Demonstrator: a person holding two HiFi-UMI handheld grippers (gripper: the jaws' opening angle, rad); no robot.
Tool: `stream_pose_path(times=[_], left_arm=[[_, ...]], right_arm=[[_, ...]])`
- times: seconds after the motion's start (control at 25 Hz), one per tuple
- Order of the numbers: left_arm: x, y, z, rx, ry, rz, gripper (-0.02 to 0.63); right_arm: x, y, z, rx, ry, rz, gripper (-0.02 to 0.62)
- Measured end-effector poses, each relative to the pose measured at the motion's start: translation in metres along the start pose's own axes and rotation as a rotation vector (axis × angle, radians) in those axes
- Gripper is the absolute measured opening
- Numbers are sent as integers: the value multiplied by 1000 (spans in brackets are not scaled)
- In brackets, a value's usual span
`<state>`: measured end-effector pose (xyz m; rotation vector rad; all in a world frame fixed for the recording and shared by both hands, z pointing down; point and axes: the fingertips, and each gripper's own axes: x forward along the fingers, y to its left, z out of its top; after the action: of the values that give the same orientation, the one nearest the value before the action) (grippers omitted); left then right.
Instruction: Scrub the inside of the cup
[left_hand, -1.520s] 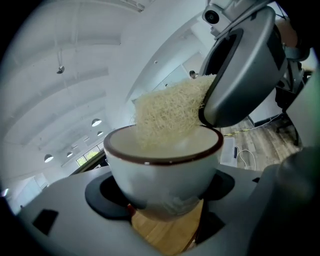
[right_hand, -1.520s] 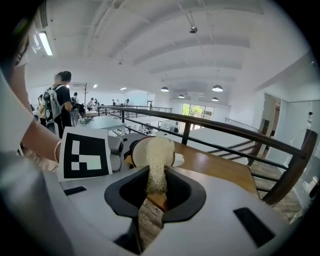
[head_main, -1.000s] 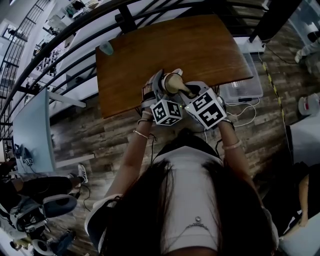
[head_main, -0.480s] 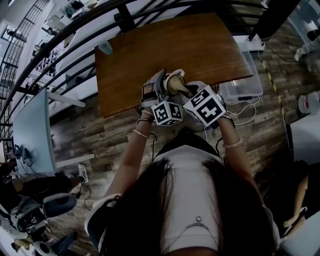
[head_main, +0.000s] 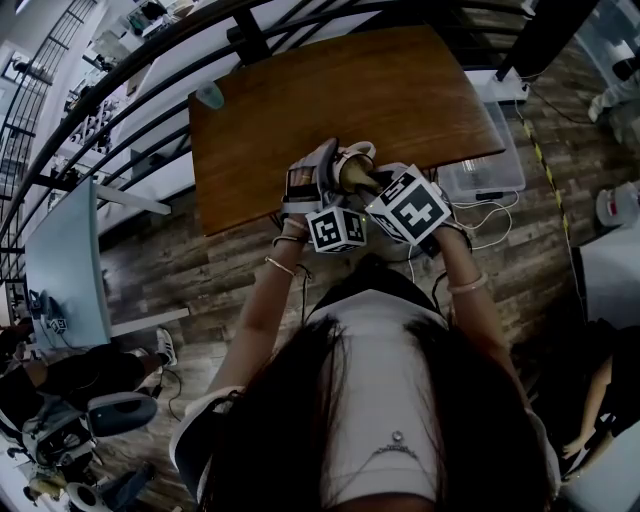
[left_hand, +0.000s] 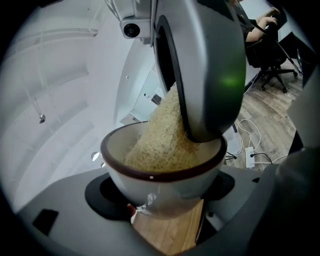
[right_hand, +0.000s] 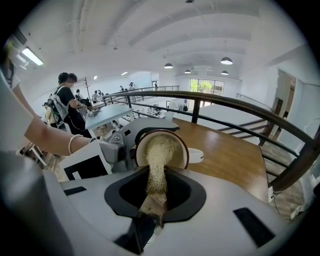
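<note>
Left gripper: clasps the white cup by its sides, jaws spread wide, mouth tipped toward the other gripper, above the near edge of the wooden table. Right gripper: pinches the brown stem of a straw-coloured fibre scrubber, jaws nearly together; holds its head inside the cup, straight ahead of the jaws.

One brown-rimmed cup, one straw-coloured scrubber, two grippers were in view, a left gripper and a right gripper, one wooden table lay at twelve o'clock, one small greenish vessel at eleven o'clock, one clear bin at two o'clock.
</note>
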<state>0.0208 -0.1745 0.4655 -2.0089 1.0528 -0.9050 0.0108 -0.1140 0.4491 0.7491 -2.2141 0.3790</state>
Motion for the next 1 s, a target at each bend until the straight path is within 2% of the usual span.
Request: stream_pose_path(times=[0.28, 0.56, 1.0], left_arm=[[2, -7, 3, 64, -47, 14, 407], [-5, -3, 10, 20, -44, 6, 407], [-5, -3, 11, 30, -65, 10, 407]], right_arm=[[1, 10, 5, 79, -13, 108, 81], [-1, 15, 9, 185, -69, 213, 78], [0, 16, 21, 375, -180, 374, 75]])
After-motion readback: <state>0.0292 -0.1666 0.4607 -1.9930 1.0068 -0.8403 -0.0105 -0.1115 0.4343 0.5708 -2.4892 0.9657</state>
